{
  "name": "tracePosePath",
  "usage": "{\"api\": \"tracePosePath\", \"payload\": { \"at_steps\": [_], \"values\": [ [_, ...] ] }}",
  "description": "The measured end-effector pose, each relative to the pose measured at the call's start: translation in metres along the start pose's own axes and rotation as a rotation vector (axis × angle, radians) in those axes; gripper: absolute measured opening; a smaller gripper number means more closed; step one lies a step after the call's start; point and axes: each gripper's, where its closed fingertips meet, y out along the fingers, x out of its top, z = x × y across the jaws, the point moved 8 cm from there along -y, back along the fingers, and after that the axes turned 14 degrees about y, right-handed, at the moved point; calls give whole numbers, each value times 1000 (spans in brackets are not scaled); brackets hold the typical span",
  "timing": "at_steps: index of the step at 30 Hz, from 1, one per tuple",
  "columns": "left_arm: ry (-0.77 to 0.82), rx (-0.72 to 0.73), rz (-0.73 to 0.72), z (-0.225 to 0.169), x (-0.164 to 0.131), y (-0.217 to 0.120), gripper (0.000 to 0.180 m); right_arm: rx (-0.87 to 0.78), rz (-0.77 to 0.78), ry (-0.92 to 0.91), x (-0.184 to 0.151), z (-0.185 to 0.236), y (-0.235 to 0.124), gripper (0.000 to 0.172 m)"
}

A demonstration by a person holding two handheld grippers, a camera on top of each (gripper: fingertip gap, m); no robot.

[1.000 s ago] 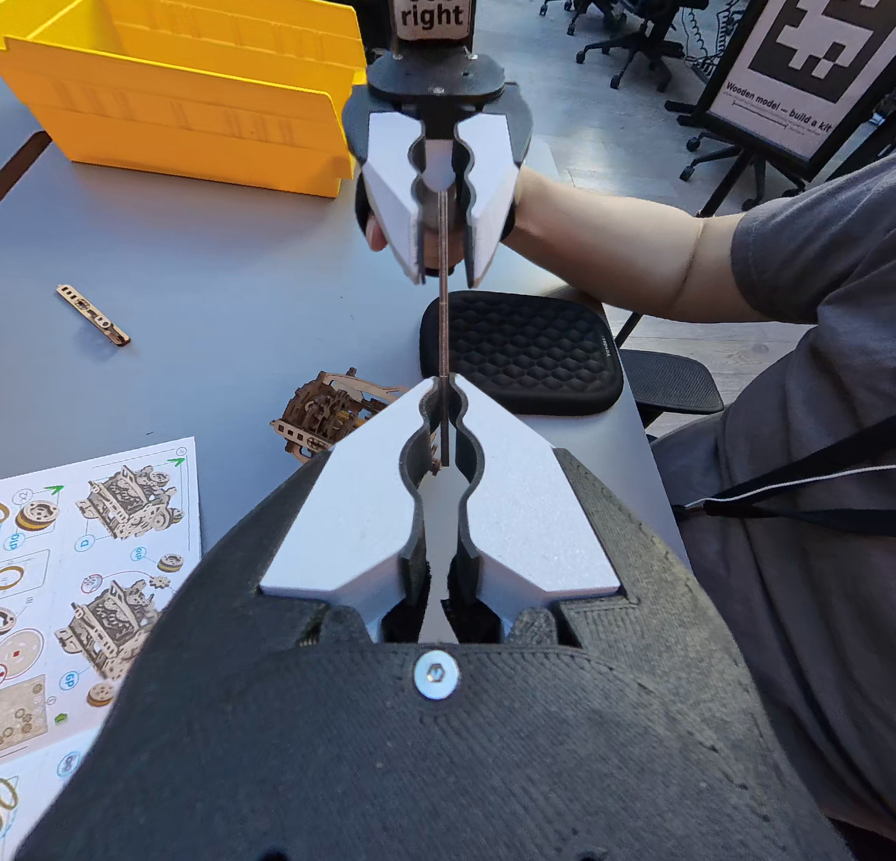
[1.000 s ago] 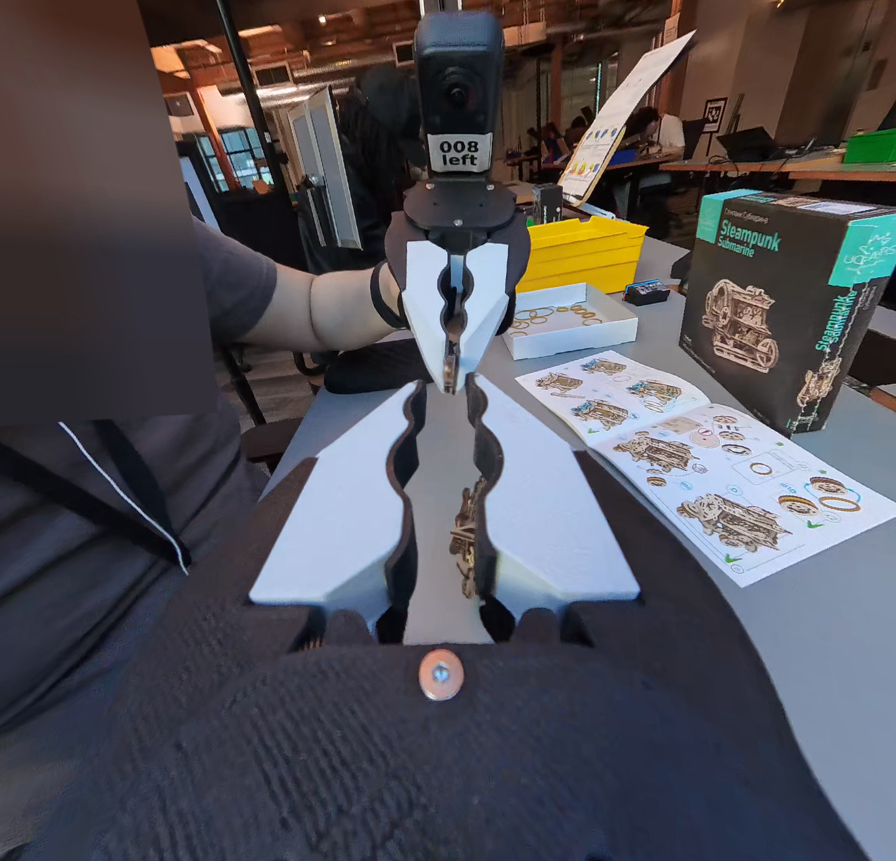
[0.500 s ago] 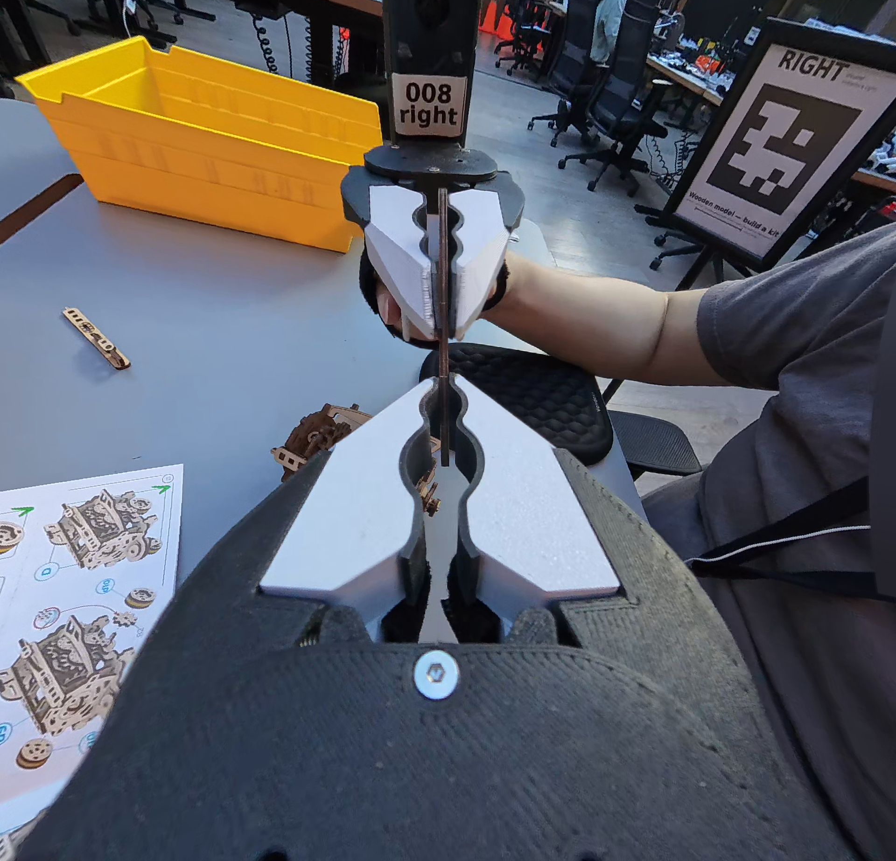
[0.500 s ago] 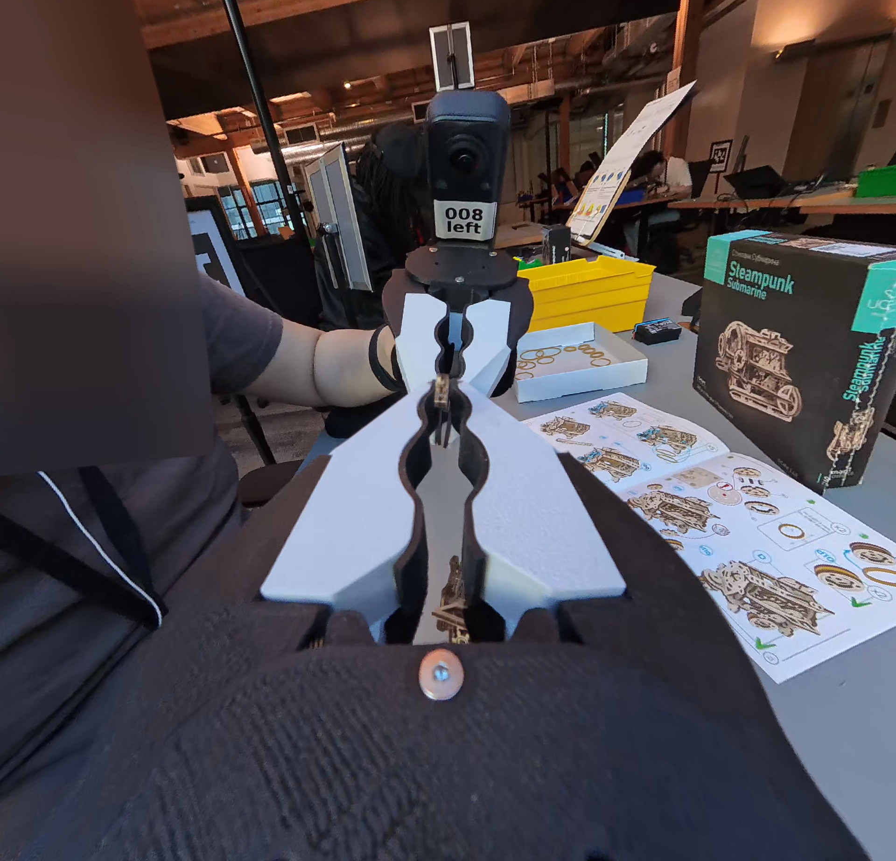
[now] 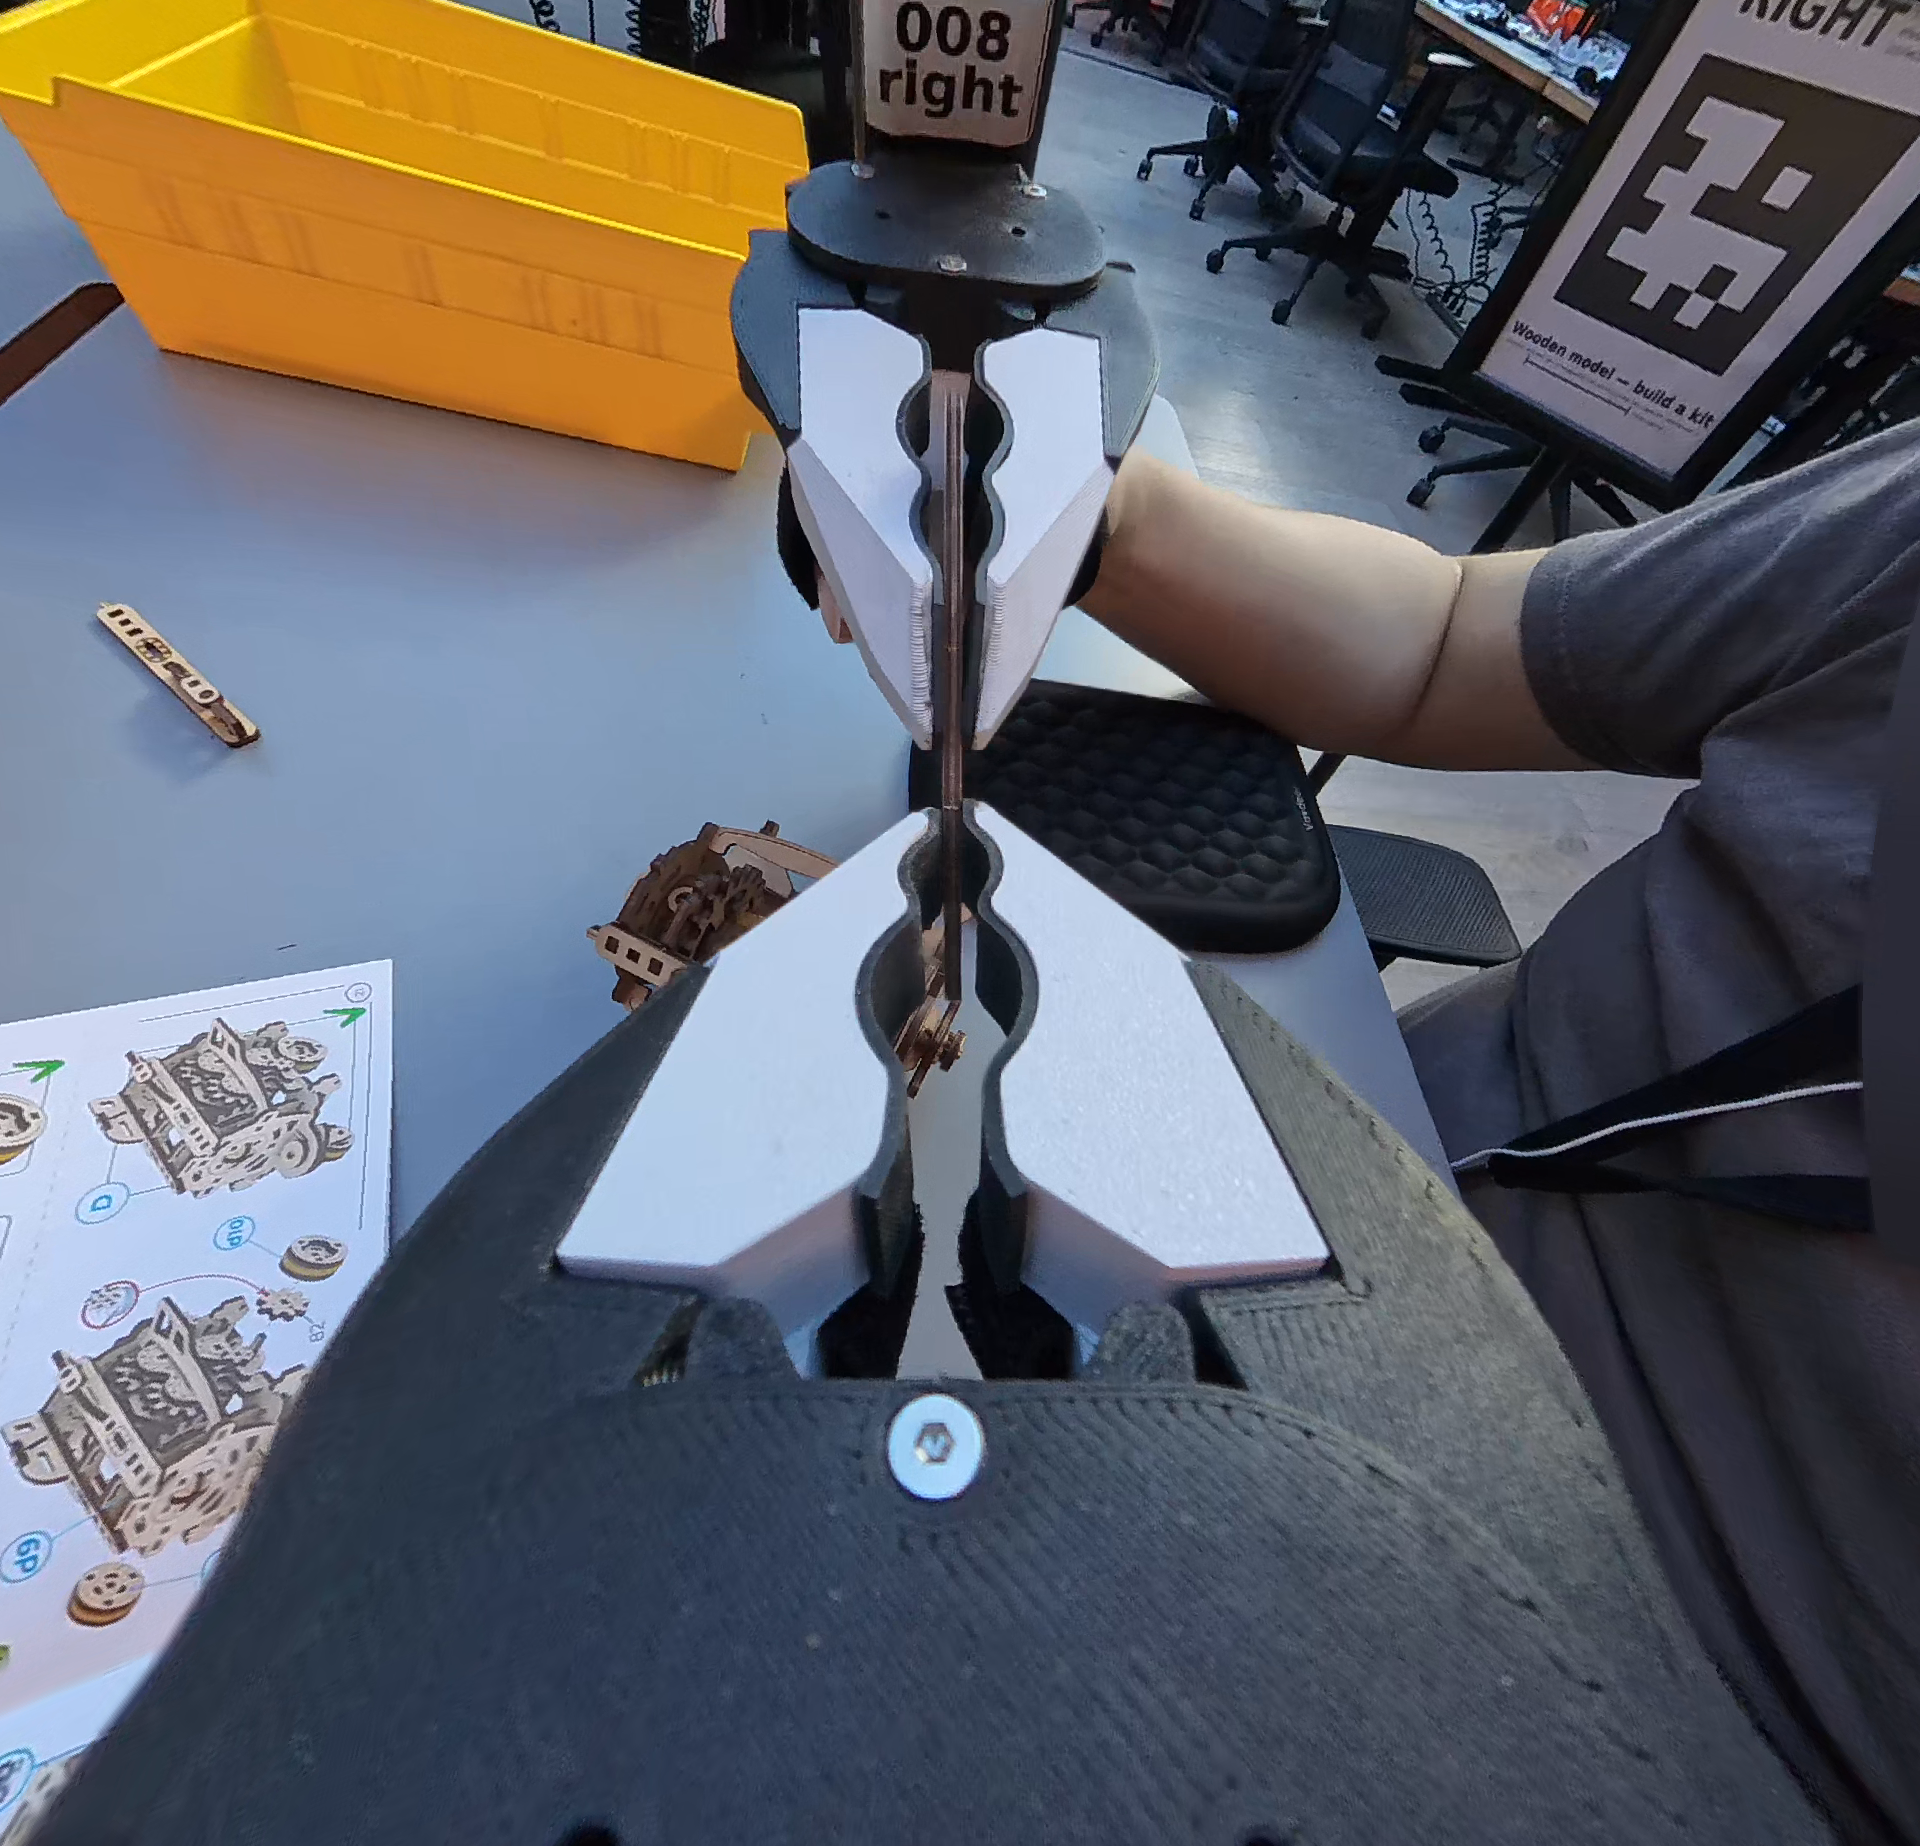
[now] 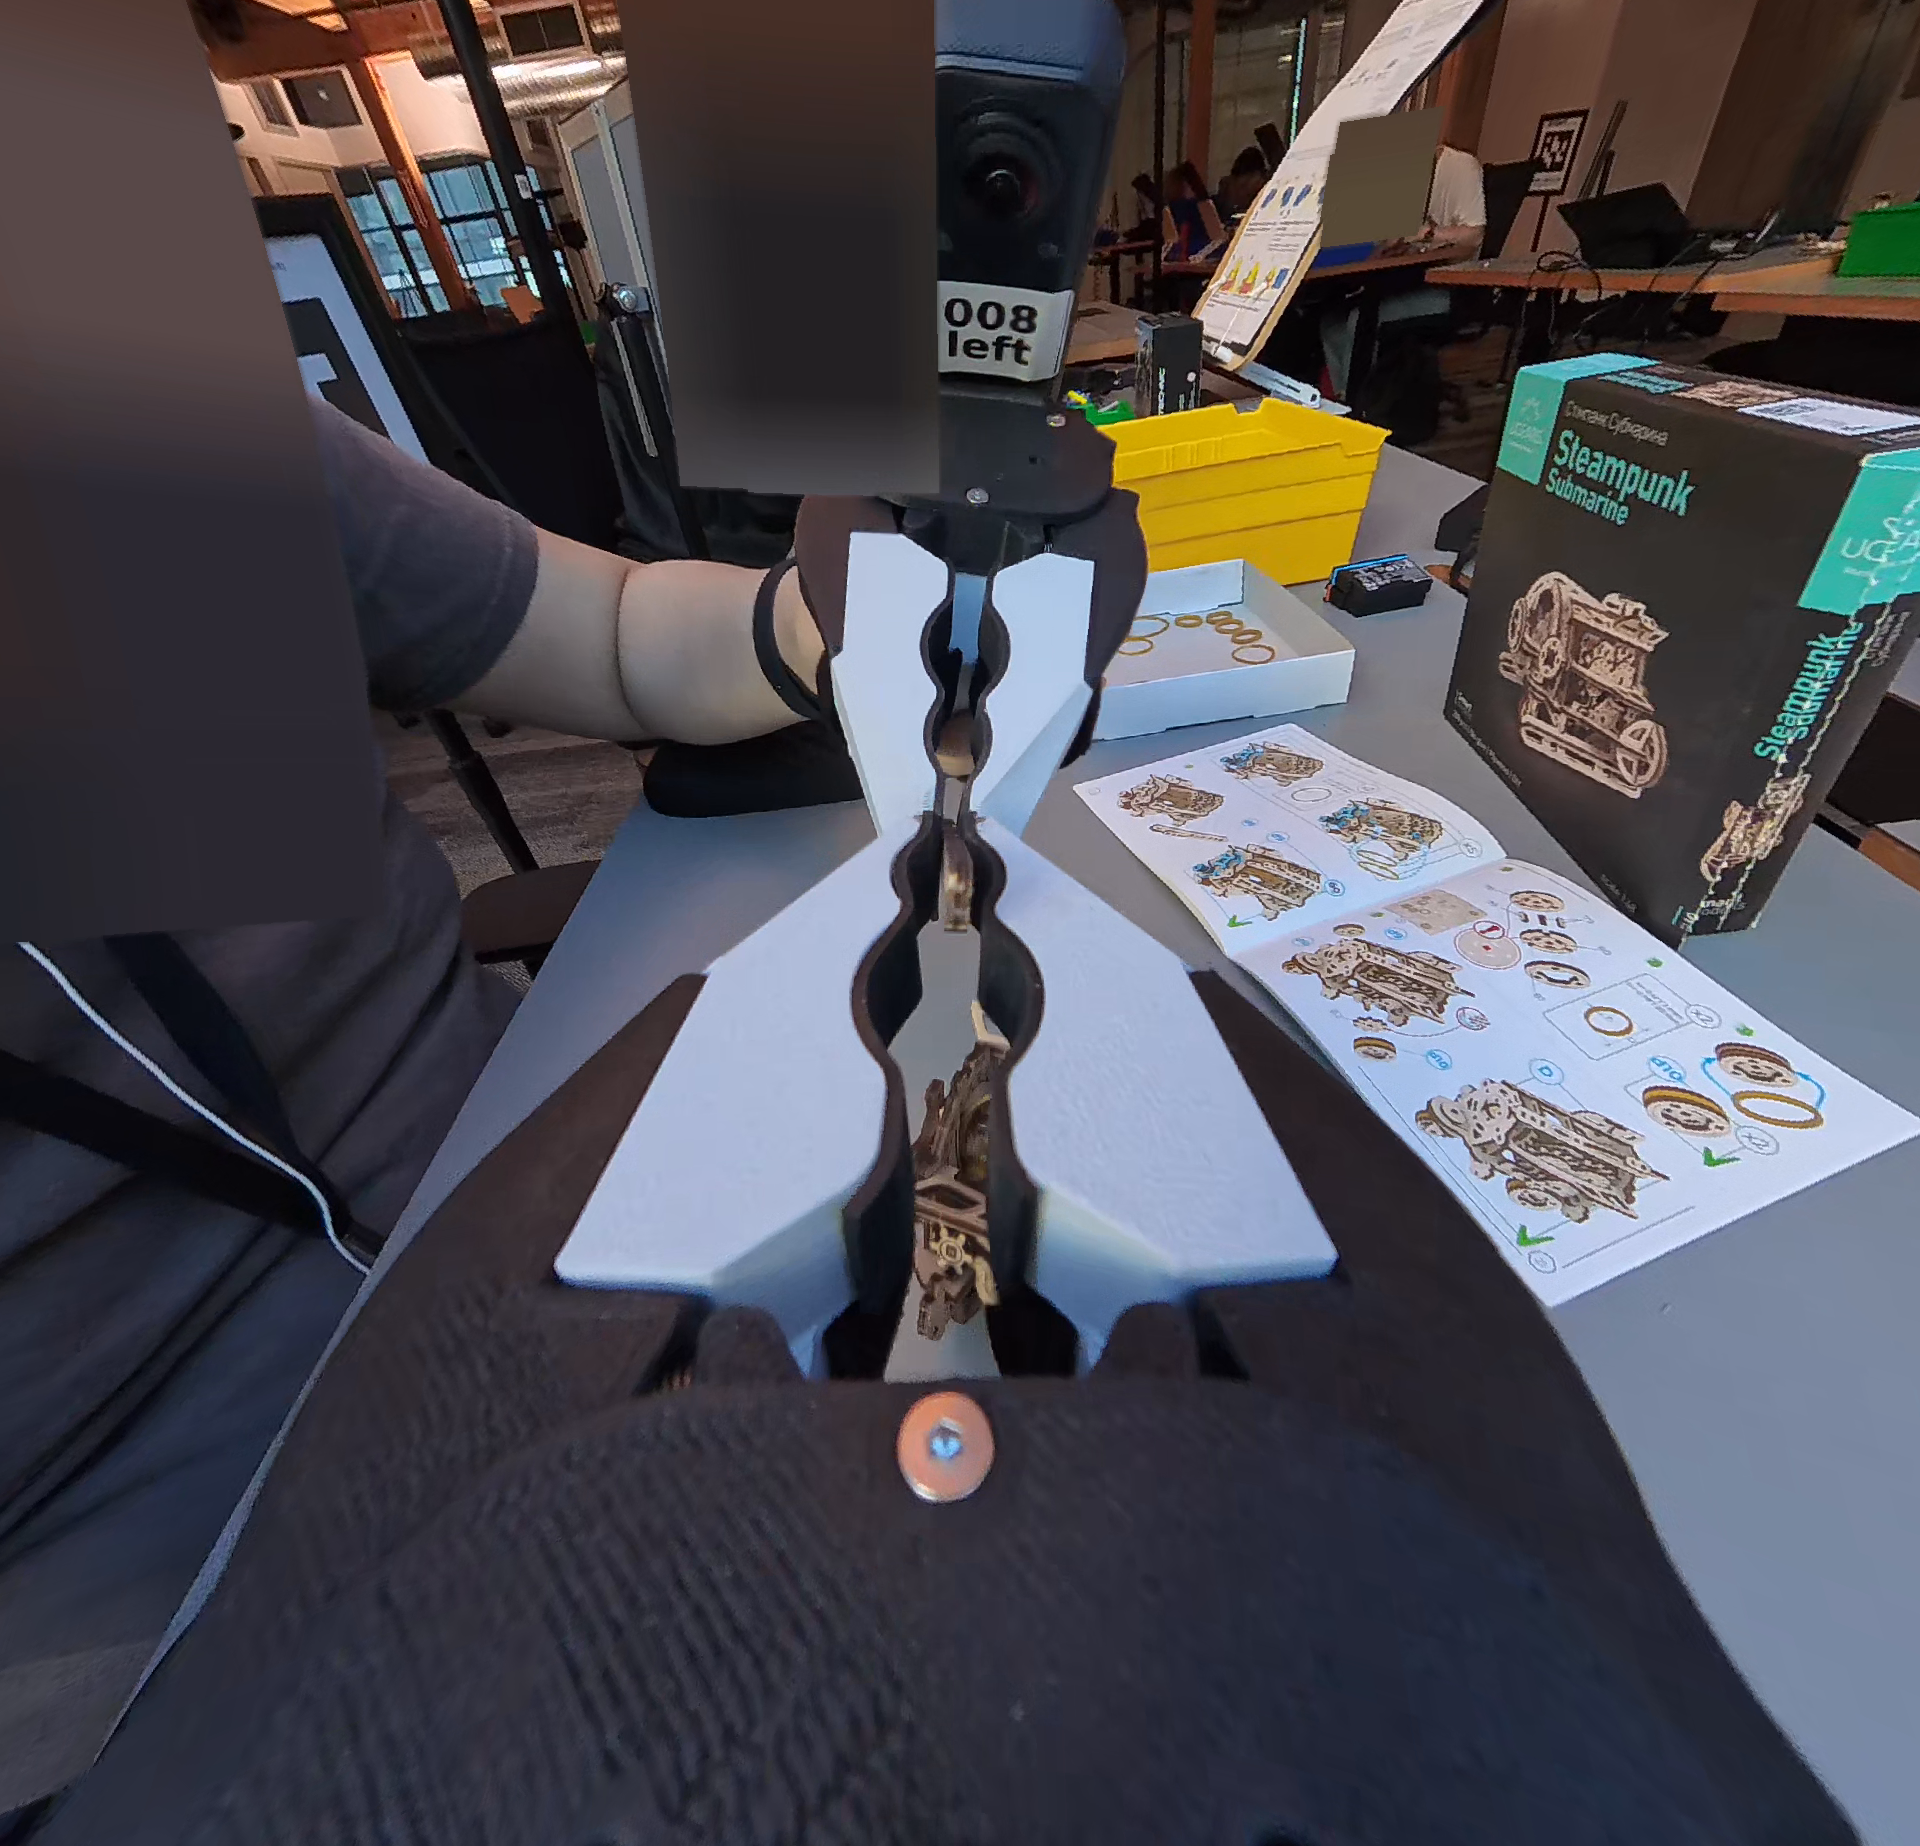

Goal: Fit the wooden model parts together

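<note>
A thin dark wooden strip [image 5: 951, 778] is seen edge-on and spans both grippers above the grey table [image 5: 499, 633]. My left gripper [image 5: 951, 825] is shut on its near end. My right gripper [image 5: 951, 731] faces it tip to tip and is shut on the far end. In the right wrist view the right gripper [image 6: 951, 838] meets the left gripper [image 6: 951, 804], with the wooden piece [image 6: 954, 887] inside its jaws. A partly built wooden model [image 5: 707, 903] lies on the table below the grippers. It also shows through the jaws in the right wrist view [image 6: 961, 1173].
A loose wooden strip [image 5: 177, 672] lies at the left, and a yellow bin [image 5: 416, 196] stands behind it. An instruction sheet [image 6: 1455, 986], a kit box [image 6: 1683, 633] and a white tray of rings [image 6: 1226, 653] are on the table. A black pad [image 5: 1143, 809] lies at its edge. Both grippers' tips are close together, under 4 cm apart.
My right gripper, open around the strip a second ago, has closed on it and moved closer to my left gripper. The left gripper has stayed shut on the strip.
</note>
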Motion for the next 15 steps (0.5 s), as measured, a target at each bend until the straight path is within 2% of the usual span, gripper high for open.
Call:
{"api": "tracePosePath", "payload": {
  "at_steps": [11,15],
  "values": [
    [6,-55,75,1,-9,16,0,-83,133,-48,-12,4,-6,0],
    [3,-44,50,3,-8,17,0,-72,72,-44,-14,1,-9,0]
  ]
}}
